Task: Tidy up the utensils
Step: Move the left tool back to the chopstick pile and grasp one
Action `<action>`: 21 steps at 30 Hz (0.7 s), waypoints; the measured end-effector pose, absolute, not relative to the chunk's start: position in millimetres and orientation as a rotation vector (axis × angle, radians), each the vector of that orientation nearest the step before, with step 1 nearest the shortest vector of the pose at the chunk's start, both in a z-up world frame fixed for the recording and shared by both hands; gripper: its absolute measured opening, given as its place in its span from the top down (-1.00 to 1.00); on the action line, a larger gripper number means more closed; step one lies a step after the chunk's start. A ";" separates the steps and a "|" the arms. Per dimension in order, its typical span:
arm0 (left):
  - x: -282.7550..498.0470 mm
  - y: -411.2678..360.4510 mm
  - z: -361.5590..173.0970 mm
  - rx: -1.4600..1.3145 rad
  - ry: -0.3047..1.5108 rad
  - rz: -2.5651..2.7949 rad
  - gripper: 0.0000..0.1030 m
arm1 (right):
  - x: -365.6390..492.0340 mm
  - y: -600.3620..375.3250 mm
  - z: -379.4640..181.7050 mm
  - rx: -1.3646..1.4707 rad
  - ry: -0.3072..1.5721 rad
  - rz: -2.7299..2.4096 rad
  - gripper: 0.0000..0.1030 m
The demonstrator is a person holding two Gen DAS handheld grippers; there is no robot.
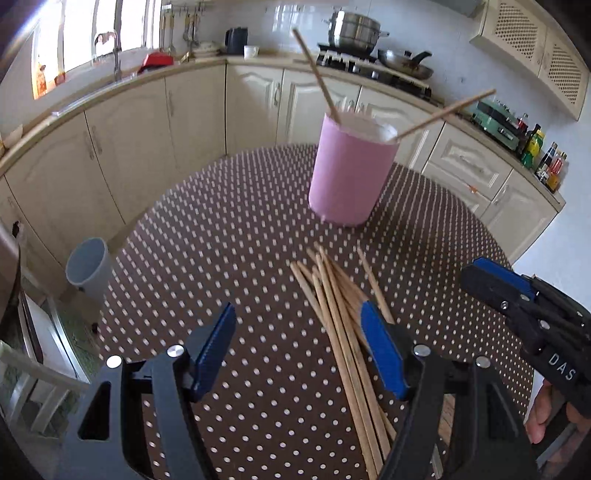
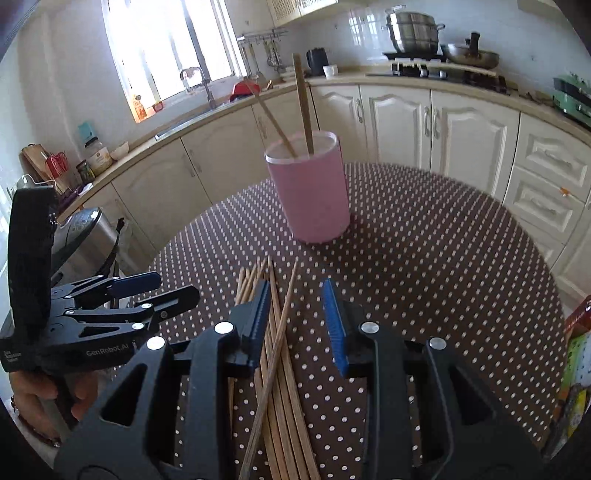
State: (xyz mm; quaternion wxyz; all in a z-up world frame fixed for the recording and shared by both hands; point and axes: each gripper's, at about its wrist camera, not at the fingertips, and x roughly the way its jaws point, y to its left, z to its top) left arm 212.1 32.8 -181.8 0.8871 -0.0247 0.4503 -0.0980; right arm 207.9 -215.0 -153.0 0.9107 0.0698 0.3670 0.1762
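1. the grey bin (image 1: 88, 267) stands on the floor, off the desk's edge and far left of the pink cup (image 1: 351, 170) in the left wrist view.
2. the left gripper (image 1: 299, 350) hangs over the polka-dot desk (image 1: 221, 240), on the near side of the pink cup and to its left; its jaws stand wide apart with nothing between them.
3. the loose chopsticks (image 1: 343, 314) lie in a fanned pile on the desk, on the near side of the pink cup and apart from it; their tips point toward the cup. the left gripper's right blue pad (image 1: 384, 350) sits over the pile; whether it touches the sticks cannot be told.
4. the pink cup stands upright on the desk, toward its far side. two chopsticks (image 1: 317, 74) stand inside it, one leaning left and one leaning right over the rim.
5. the right gripper (image 2: 295, 321) hovers on the near side of the pink cup (image 2: 310, 192), above the loose chopsticks (image 2: 277, 350). its jaws are open, and several sticks show in the gap between them, though none is clamped.
6. the steel pot (image 1: 354, 29) and a pan (image 1: 406, 62) sit on the stove behind the pink cup, to its right.
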 end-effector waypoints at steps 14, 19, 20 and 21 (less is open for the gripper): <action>226.7 22.5 -222.6 -0.118 1.091 -0.204 -0.34 | 224.1 -214.5 -182.5 0.183 0.848 0.379 0.12; 226.2 28.1 -223.5 -0.143 1.100 -0.216 -0.34 | 231.4 -218.1 -182.6 0.178 0.858 0.381 0.12; 227.2 27.4 -224.0 -0.128 1.103 -0.214 -0.34 | 232.2 -218.5 -183.4 0.177 0.858 0.381 0.12; 227.4 24.7 -224.4 -0.106 1.107 -0.205 -0.34 | 233.5 -219.2 -183.8 0.179 0.860 0.381 0.12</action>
